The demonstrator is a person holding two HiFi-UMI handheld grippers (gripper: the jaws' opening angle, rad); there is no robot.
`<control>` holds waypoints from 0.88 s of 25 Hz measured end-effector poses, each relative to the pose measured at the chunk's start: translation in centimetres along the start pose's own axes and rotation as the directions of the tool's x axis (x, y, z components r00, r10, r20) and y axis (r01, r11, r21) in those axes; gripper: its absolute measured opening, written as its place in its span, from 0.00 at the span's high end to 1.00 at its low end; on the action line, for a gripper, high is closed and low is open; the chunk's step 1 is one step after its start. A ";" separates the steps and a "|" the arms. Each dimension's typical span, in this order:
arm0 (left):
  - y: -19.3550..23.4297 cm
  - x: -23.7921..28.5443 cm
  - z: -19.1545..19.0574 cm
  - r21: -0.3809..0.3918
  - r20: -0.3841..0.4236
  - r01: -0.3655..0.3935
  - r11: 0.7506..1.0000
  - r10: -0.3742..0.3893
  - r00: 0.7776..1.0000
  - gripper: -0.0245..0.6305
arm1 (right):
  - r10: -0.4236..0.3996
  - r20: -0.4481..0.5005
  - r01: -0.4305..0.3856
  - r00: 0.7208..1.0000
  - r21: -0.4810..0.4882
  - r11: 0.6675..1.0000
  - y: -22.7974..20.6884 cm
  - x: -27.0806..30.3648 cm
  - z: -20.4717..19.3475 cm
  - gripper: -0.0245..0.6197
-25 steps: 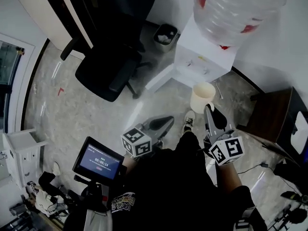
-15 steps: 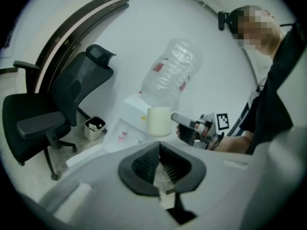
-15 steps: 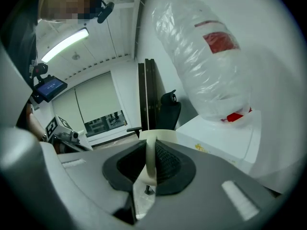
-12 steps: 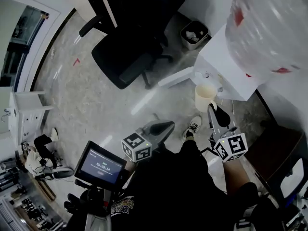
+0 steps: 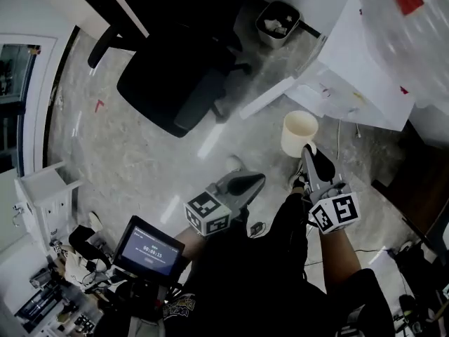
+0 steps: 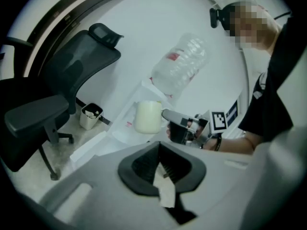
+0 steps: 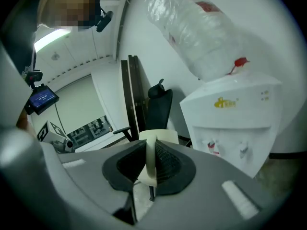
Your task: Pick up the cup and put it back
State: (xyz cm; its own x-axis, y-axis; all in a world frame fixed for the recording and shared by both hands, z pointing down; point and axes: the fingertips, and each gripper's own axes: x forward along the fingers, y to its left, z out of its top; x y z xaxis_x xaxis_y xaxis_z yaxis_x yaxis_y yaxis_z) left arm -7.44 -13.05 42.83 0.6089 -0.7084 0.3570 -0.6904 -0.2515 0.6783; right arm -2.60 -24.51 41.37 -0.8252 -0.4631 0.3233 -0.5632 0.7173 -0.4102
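Note:
A cream cup (image 5: 299, 131) hangs in the air in front of the white water dispenser (image 5: 349, 77). My right gripper (image 5: 309, 152) is shut on the cup's handle. In the right gripper view the handle (image 7: 150, 160) stands upright between the dark pads, and the cup's rim (image 7: 162, 135) shows just beyond. From the left gripper view the cup (image 6: 147, 117) sits at the tip of the right gripper (image 6: 166, 113). My left gripper (image 5: 257, 180) is held low beside it, jaws together with nothing between them (image 6: 162, 170).
A large clear bottle (image 5: 414, 27) sits upside down on the dispenser. A black office chair (image 5: 175, 76) stands on the grey floor to the left, and a small waste bin (image 5: 278, 20) is behind it. A lit screen (image 5: 150, 248) is near my body.
The head view has swung, so the dispenser now lies at the upper right. The right gripper keeps its hold on the cup in front of the dispenser. The left gripper has barely shifted.

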 end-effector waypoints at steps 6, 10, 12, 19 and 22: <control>2.8 2.3 -5.5 0.017 -0.072 -0.003 1.000 0.004 0.997 0.96 | -0.043 -0.055 0.046 0.998 0.071 0.996 -3.0 1.8 -6.5 0.90; 4.5 5.4 -8.8 0.034 -0.056 0.033 0.999 -0.031 0.998 0.96 | -0.008 -0.100 0.013 0.995 0.052 0.999 -6.0 3.9 -11.7 0.90; 5.8 7.4 -12.0 0.057 -0.065 0.059 0.997 -0.055 0.996 0.96 | 0.003 -0.130 0.002 0.991 0.038 0.999 -8.0 4.9 -15.1 0.90; 12.8 16.2 -18.9 0.208 0.018 0.148 0.967 -0.155 0.988 0.96 | -0.085 -0.150 0.089 0.985 0.020 0.996 -18.7 10.6 -27.5 0.90; 16.1 19.2 -21.7 0.236 0.026 0.186 0.954 -0.198 0.980 0.96 | -0.163 -0.123 0.165 0.979 0.006 0.986 -24.8 13.3 -31.5 0.90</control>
State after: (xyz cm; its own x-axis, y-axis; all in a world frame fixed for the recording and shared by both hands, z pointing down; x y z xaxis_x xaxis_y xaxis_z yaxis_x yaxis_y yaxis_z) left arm 1.66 -16.41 74.55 0.7230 -0.6617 0.1985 -0.6372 -0.5278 0.5616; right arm 1.73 -32.04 82.71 -0.7110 -0.5065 0.4878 -0.6919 0.6279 -0.3565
